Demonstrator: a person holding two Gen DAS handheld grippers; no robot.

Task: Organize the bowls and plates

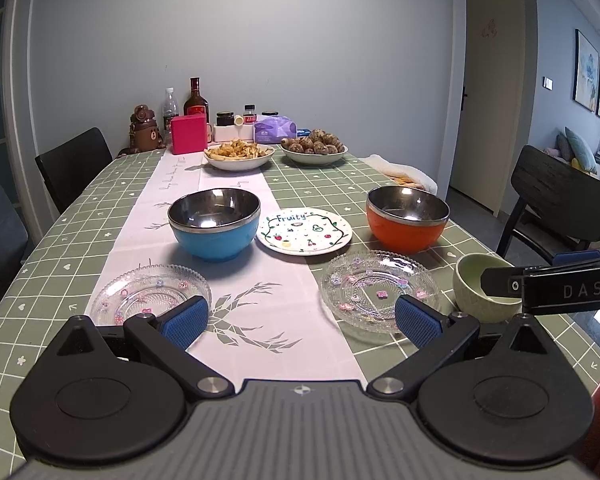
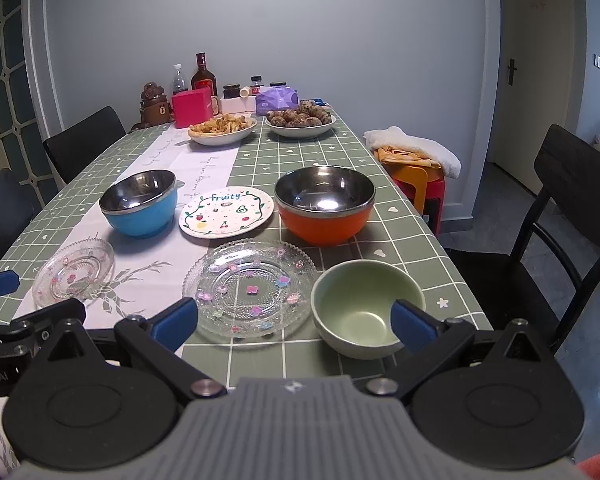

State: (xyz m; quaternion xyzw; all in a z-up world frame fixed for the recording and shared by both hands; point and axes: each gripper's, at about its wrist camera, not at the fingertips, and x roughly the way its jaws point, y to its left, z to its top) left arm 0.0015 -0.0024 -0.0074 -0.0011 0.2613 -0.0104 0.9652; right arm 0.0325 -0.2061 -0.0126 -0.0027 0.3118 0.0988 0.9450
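Note:
On the green checked table stand a blue bowl (image 1: 215, 224) (image 2: 139, 204), a white "Fruity" plate (image 1: 304, 231) (image 2: 226, 212) and an orange bowl (image 1: 407, 218) (image 2: 325, 205) in a row. Nearer lie two clear glass plates, one left (image 1: 150, 293) (image 2: 74, 272), one right (image 1: 380, 288) (image 2: 250, 288), and a pale green bowl (image 1: 485, 288) (image 2: 366, 308). My left gripper (image 1: 302, 322) is open, held above the near table edge between the glass plates. My right gripper (image 2: 296, 320) is open too, its fingers either side of the right glass plate and green bowl, holding nothing.
Two white dishes of food (image 1: 239, 153) (image 1: 314, 148) sit further back, with bottles, jars, a pink box (image 1: 188, 134) and a tissue pack by the wall. Dark chairs (image 2: 556, 216) (image 1: 74, 164) flank the table. A stool with towels (image 2: 416, 160) stands at the right.

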